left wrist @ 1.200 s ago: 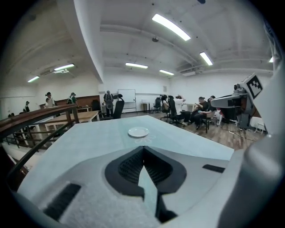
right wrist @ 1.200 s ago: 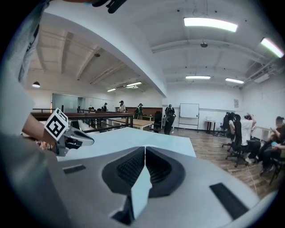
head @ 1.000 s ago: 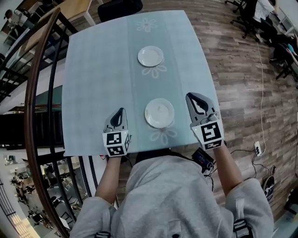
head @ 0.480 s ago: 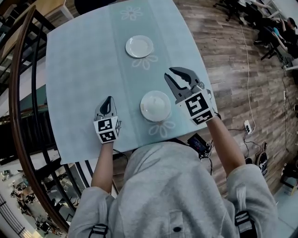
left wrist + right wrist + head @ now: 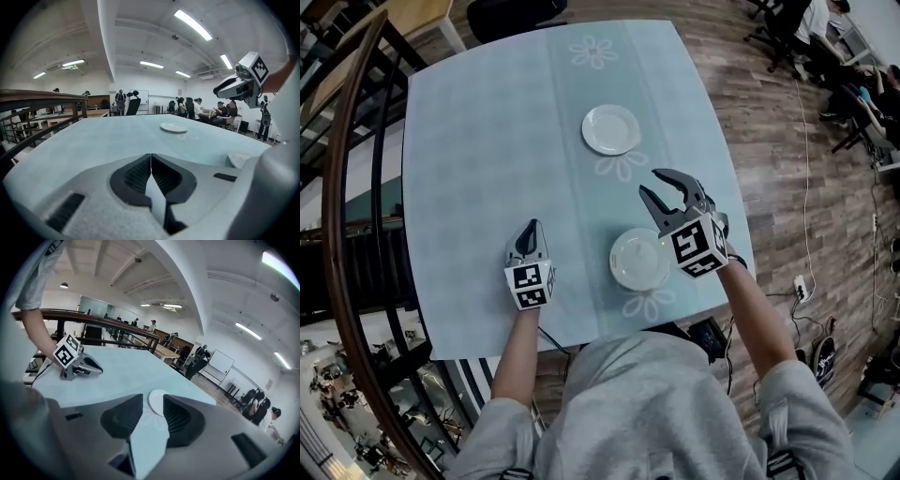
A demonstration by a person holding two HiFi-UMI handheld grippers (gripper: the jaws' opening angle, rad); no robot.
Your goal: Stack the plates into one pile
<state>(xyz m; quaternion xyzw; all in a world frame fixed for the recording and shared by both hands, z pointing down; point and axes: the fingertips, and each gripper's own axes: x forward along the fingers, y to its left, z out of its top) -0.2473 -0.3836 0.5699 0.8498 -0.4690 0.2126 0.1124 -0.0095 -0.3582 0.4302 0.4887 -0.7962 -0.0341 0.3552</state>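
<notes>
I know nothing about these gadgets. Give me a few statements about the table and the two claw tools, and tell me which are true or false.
1. The near plate and the far plate lie apart on the table. True.
2. The left gripper holds a plate. False: its jaws are closed together on nothing.
3. The right gripper has its jaws apart. True; they have just been opening, and nothing is gripped between them.
4. A cup stands on the near plate. False: that plate is bare.
</notes>
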